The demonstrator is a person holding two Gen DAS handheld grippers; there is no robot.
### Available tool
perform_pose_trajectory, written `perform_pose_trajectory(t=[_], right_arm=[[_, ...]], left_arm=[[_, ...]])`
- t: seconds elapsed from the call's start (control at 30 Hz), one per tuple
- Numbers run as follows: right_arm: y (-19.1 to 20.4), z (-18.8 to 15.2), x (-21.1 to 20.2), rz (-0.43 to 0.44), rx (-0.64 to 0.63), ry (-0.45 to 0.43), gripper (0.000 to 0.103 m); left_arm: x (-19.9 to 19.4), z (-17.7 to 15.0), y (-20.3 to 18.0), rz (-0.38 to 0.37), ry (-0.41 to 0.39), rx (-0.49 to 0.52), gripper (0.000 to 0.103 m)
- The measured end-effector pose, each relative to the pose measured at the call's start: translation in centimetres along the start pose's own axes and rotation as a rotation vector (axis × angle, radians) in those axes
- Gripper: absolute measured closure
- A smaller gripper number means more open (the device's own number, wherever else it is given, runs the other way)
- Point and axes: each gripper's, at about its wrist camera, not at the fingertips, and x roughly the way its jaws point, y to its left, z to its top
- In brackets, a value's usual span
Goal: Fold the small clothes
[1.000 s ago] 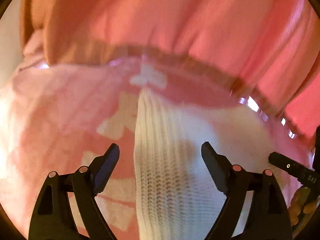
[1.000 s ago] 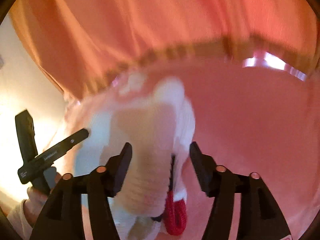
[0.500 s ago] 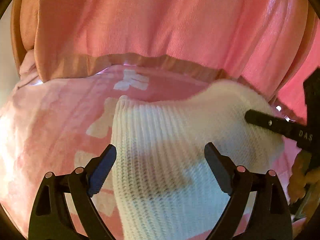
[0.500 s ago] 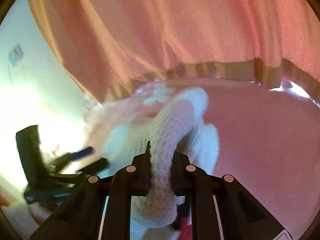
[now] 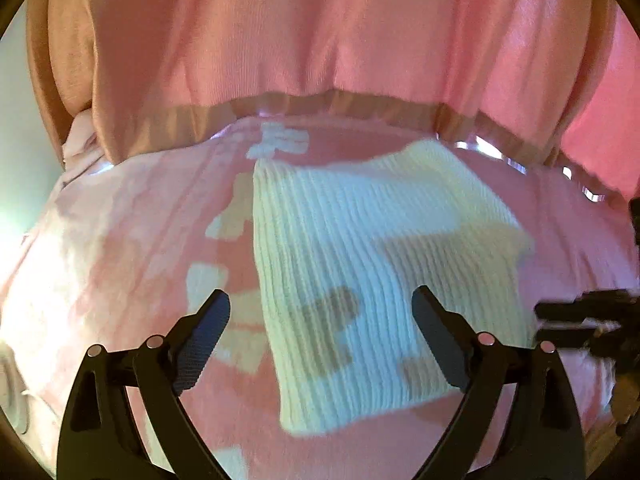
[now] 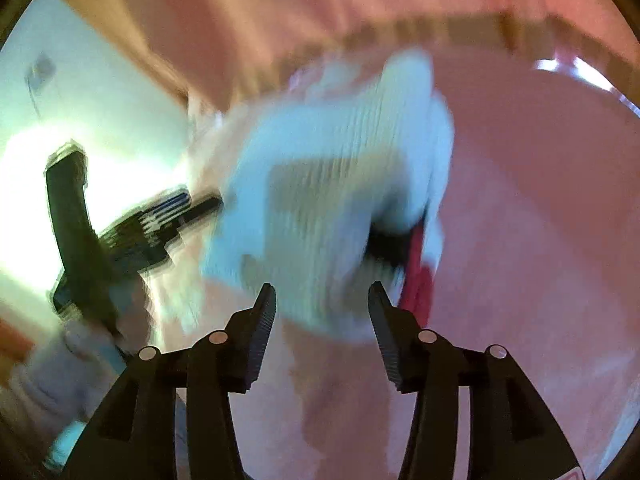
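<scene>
A white ribbed knit garment (image 5: 360,272) lies folded flat on a pink patterned cloth (image 5: 120,248). My left gripper (image 5: 320,320) is open and hovers over its near half, touching nothing. In the right wrist view the garment (image 6: 320,200) is blurred, with a red and black part (image 6: 416,272) at its right edge. My right gripper (image 6: 322,312) is open just in front of it and holds nothing. The right gripper also shows at the right edge of the left wrist view (image 5: 588,320), beside the garment.
A pink curtain (image 5: 320,40) with a tan hem hangs behind the surface. A pale wall (image 6: 100,100) lies to the left. The left gripper (image 6: 132,220) and the hand holding it show at the left of the right wrist view.
My right gripper was shut on the white garment half a second ago; it has opened and let go. The garment now lies spread flat. My left gripper stayed open.
</scene>
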Motion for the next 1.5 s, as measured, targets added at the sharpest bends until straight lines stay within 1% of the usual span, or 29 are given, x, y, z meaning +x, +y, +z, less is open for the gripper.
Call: perform_pose_trajectory(t=[0.03, 0.07, 0.1, 0.17, 0.2, 0.23, 0.27, 0.33, 0.37, 0.4, 0.43, 0.5, 0.57, 0.63, 0.7, 0.77, 0.8, 0.9, 0.93, 1.0, 1.03, 1.13, 1.2, 1.27, 1.33, 1.4, 1.43, 1.47, 1.5], right_arm=[[0.1, -0.8, 1.1, -0.044, -0.032, 0.014, 0.095], [0.0, -0.9, 1.3, -0.064, -0.038, 0.014, 0.094], [-0.6, -1.1, 1.2, -0.071, -0.017, -0.003, 0.095], [-1.6, -1.4, 0.5, -0.087, 0.02, -0.035, 0.095], [-2.1, -1.7, 0.4, -0.109, 0.015, -0.032, 0.095], [-2.5, -2.0, 0.8, -0.129, 0.015, -0.017, 0.095], [-3.0, -2.4, 1.6, -0.142, 0.023, 0.017, 0.095], [-4.0, -3.1, 3.1, -0.141, 0.048, 0.069, 0.092], [-3.9, -3.1, 3.1, -0.146, 0.052, 0.074, 0.092], [-3.3, -2.9, 2.3, -0.158, 0.033, 0.052, 0.092], [-2.7, -2.7, 1.5, -0.169, 0.011, 0.024, 0.091], [-1.2, -2.1, -0.9, -0.188, -0.041, -0.069, 0.09], [0.1, -1.5, -3.5, -0.185, -0.07, -0.188, 0.087], [1.0, -0.3, -4.3, -0.164, -0.085, -0.24, 0.089], [1.4, 0.4, -3.2, -0.163, -0.09, -0.238, 0.092], [0.9, 1.1, -1.7, -0.176, -0.085, -0.22, 0.093], [0.4, 1.0, -1.3, -0.19, -0.081, -0.206, 0.093], [-1.1, 1.2, 1.4, -0.277, -0.07, -0.142, 0.093], [-2.0, 1.0, 2.5, -0.296, -0.045, -0.118, 0.091], [-3.2, 0.6, 3.8, -0.278, -0.013, -0.088, 0.091], [-3.1, 0.5, 4.0, -0.286, -0.02, -0.097, 0.091], [-2.3, 0.5, 3.5, -0.309, -0.032, -0.093, 0.089], [-1.5, 0.4, 1.7, -0.278, -0.011, -0.128, 0.089], [-0.5, -0.2, 0.1, -0.264, -0.027, -0.15, 0.089], [0.3, -1.1, -0.6, -0.264, -0.05, -0.141, 0.089], [0.2, -2.2, -0.2, -0.288, -0.046, -0.108, 0.089], [-0.2, -3.0, -0.1, -0.305, -0.018, -0.098, 0.089], [-0.4, -3.7, -0.1, -0.315, 0.0, -0.096, 0.089], [-0.3, -4.5, -0.5, -0.337, 0.004, -0.112, 0.088]], left_arm=[[0.0, -0.4, -0.2, 0.016, 0.004, 0.014, 0.013], [0.1, -0.8, -0.5, 0.031, 0.005, 0.027, 0.013], [0.3, -1.3, -0.6, 0.048, 0.006, 0.033, 0.013], [1.3, -2.3, -0.8, 0.079, 0.046, 0.042, 0.014], [1.6, -2.6, -0.9, 0.09, 0.058, 0.045, 0.015], [2.2, -3.3, -0.9, 0.107, 0.082, 0.055, 0.015], [2.7, -3.7, -1.0, 0.122, 0.101, 0.061, 0.015], [3.4, -4.5, -0.9, 0.142, 0.135, 0.053, 0.015], [3.3, -4.7, -0.9, 0.15, 0.137, 0.049, 0.015], [2.9, -4.6, -1.0, 0.153, 0.127, 0.048, 0.017], [1.8, -4.4, -1.1, 0.152, 0.093, 0.048, 0.017], [-0.1, -4.1, -1.6, 0.15, 0.036, 0.043, 0.017], [-1.3, -3.9, -2.0, 0.125, 0.012, 0.023, 0.017], [-2.1, -3.7, -2.9, 0.107, -0.013, 0.031, 0.017], [-2.5, -3.6, -3.9, 0.112, -0.042, 0.061, 0.017], [-2.7, -3.4, -4.9, 0.107, -0.058, 0.085, 0.017], [-2.6, -3.4, -5.1, 0.108, -0.059, 0.089, 0.017], [-2.0, -3.2, -5.6, 0.105, -0.049, 0.094, 0.017], [-1.8, -3.1, -5.6, 0.102, -0.041, 0.094, 0.017], [-1.5, -3.1, -5.6, 0.1, -0.038, 0.09, 0.017], [-1.3, -3.1, -5.6, 0.104, -0.035, 0.088, 0.017], [-0.9, -3.1, -5.2, 0.114, -0.023, 0.075, 0.016], [-0.8, -3.0, -4.5, 0.124, -0.021, 0.048, 0.016], [-1.0, -3.0, -3.3, 0.128, -0.013, -0.003, 0.015], [-1.4, -3.1, -1.9, 0.137, -0.021, -0.053, 0.011], [-1.9, -3.4, -1.1, 0.151, -0.034, -0.074, 0.007], [-2.2, -3.7, -0.8, 0.158, -0.036, -0.078, 0.006], [-2.6, -4.0, -0.7, 0.155, -0.038, -0.076, 0.005], [-2.8, -4.2, -0.7, 0.157, -0.04, -0.076, 0.005]])
